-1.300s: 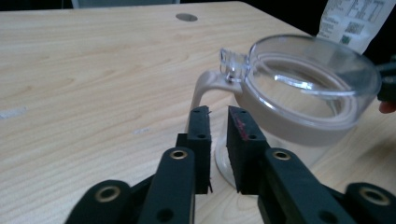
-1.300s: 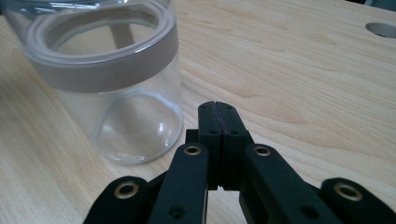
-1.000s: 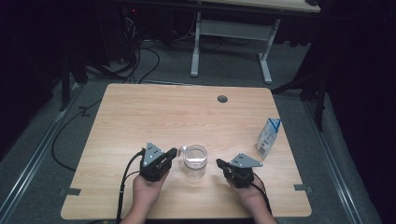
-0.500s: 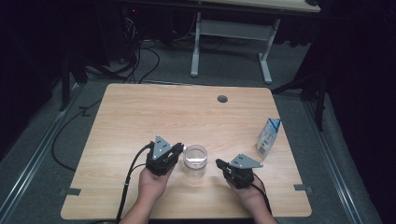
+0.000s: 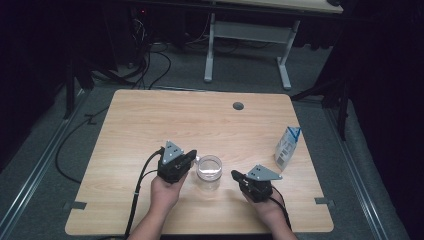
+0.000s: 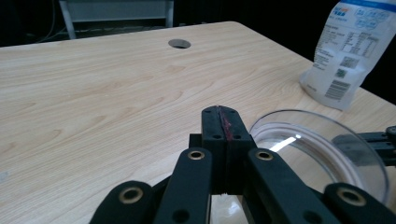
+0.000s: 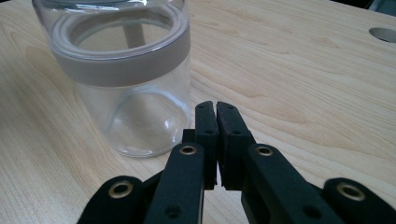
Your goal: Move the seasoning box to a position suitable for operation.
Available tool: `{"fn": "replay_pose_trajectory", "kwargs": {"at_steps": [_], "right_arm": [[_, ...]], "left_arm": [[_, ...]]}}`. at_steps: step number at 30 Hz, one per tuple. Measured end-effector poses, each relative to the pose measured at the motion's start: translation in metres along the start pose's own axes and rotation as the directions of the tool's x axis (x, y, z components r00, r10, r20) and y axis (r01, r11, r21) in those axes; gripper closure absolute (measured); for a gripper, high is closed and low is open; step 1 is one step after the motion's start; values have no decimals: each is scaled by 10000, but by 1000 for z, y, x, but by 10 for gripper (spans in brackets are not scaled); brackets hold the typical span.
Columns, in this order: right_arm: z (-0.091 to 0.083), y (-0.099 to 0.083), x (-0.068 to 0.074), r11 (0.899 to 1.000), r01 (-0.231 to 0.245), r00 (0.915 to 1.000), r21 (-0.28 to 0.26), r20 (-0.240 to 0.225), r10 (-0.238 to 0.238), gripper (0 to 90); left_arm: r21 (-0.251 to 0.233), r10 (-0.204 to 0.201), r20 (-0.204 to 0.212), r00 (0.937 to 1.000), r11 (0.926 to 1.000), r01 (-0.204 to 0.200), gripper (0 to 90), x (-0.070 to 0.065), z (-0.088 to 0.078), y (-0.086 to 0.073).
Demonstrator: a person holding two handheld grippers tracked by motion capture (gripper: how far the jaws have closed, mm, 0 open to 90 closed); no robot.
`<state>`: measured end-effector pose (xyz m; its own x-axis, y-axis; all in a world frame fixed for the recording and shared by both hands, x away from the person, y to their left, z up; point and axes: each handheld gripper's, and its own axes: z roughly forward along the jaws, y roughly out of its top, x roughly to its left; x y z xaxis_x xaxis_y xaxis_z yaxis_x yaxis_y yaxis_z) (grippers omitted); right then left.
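Worktop (image 5: 150,120): pale wood-grain top, rounded corners, a round cable hole (image 5: 238,106) toward its upper middle in the high view. Glass jar (image 5: 209,172): clear, upright, with a grey band below its rim, standing in the lower middle of the high view between the two hands; in the right gripper view it fills the upper left, and in the left gripper view its rim shows at the lower right. Left hand-held gripper (image 5: 194,156): held at lower centre-left, tips just beside the jar's left rim; its jaws have just been closing and now stand clenched pad to pad with nothing between them, as the left gripper view shows. Right hand-held gripper (image 5: 234,174): held at lower centre-right, tips pointing toward the jar and a little apart from it; jaws clenched, nothing between them. Carton (image 5: 287,147): small, white and blue, upright at the right edge of the worktop, well apart from the jar.
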<state>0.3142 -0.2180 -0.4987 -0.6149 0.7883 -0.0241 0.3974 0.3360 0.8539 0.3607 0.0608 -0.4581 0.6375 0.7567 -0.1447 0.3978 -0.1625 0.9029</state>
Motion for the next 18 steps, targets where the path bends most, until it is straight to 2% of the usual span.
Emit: {"fn": "replay_pose_trajectory", "kwargs": {"at_steps": [7,12,18], "right_arm": [[0,0,1,10000,7,10000,0,-53,-7,877],[0,0,1,10000,-28,10000,-12,-95,28,877],[0,1,2,10000,32,9999,-1,-156,-32,883]], "left_arm": [[11,146,-131,9998,9999,-146,900,-2,3,-1],[-61,475,-336,9983,9988,-477,900,-4,3,-3],[-82,501,-348,9981,9987,-505,900,-5,3,-4]]}}
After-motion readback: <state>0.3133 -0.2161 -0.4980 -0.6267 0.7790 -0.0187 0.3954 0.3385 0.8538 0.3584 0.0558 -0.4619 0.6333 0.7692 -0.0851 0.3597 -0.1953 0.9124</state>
